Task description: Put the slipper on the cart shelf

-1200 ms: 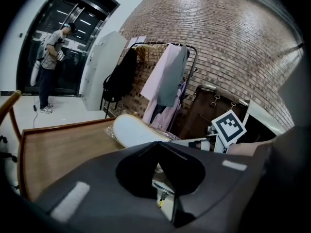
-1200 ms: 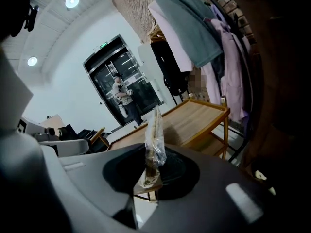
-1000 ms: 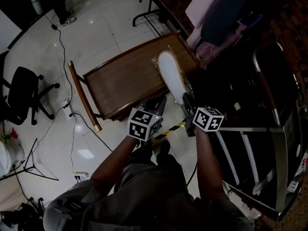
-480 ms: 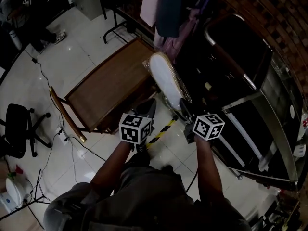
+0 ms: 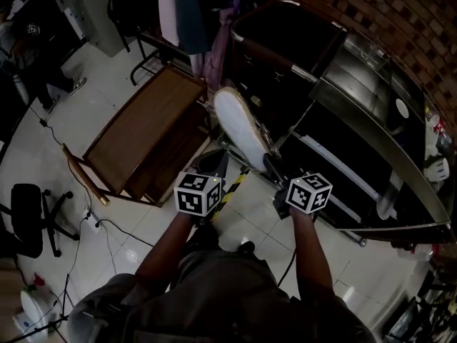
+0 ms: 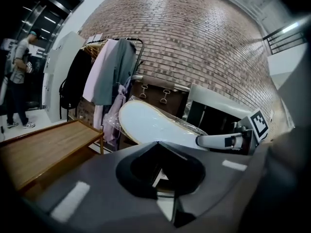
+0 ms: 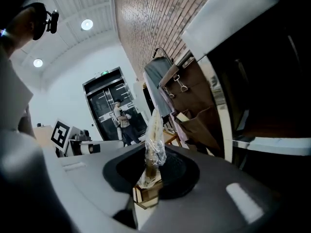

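Observation:
The slipper (image 5: 239, 126), white-soled and wrapped in clear plastic, is held in the air between the wooden table and the dark metal cart (image 5: 378, 164). My right gripper (image 5: 272, 164) is shut on its near end. In the right gripper view the slipper (image 7: 154, 139) stands edge-on, clamped in the right gripper (image 7: 149, 173). My left gripper (image 5: 218, 166) hangs just left of the slipper, apart from it, its jaws together with nothing between them. The left gripper view shows the slipper (image 6: 155, 126) ahead and the right gripper (image 6: 219, 141) on it.
A low wooden table (image 5: 139, 136) stands at the left. Garments on a rack (image 5: 193, 13) and a brown trunk (image 6: 158, 97) are behind the slipper. An office chair (image 5: 25, 216) and cables (image 5: 86, 220) lie on the white floor. A person (image 6: 17, 76) stands by the doorway.
The view has swung from the wooden table toward the cart. The slipper, still in my right gripper, now sits past the table's edge, nearer the cart. The left gripper stays alongside.

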Available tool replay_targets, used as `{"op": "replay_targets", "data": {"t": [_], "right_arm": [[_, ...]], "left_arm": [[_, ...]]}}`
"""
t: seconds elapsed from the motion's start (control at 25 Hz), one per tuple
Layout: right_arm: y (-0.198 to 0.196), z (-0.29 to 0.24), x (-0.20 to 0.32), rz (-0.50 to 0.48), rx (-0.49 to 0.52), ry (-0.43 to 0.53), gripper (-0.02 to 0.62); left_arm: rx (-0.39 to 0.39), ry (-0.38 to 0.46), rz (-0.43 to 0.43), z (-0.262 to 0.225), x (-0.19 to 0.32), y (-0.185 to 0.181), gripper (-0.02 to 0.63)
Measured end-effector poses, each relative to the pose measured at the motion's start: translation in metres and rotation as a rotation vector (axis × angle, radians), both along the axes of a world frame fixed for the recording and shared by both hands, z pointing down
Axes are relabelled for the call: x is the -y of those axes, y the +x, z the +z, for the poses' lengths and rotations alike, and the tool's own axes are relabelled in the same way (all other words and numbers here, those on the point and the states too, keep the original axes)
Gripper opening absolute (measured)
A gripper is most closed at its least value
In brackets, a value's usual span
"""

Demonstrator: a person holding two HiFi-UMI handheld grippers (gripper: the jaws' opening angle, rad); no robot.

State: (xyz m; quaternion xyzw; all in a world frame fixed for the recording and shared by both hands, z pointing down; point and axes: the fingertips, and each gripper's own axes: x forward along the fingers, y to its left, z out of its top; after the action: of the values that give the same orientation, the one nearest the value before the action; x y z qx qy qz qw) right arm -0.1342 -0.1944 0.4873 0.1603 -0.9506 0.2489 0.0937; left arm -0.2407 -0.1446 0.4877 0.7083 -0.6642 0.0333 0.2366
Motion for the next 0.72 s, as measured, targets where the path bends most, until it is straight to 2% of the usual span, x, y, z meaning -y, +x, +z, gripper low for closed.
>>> {"op": "replay_targets", "data": {"t": [0.32, 0.72], "right_arm": [[0.111, -0.006, -0.019, 0.108, -0.006, 0.035, 0.054], [0.257, -0.007, -0.032, 0.351, -0.031, 0.044, 0.054]], "left_arm": [[0.014, 0.013, 0.115, -0.005, -0.007, 0.102, 0.008], [0.023, 0.042, 0.325, -0.011, 0.007, 0.227, 0.008]]}}
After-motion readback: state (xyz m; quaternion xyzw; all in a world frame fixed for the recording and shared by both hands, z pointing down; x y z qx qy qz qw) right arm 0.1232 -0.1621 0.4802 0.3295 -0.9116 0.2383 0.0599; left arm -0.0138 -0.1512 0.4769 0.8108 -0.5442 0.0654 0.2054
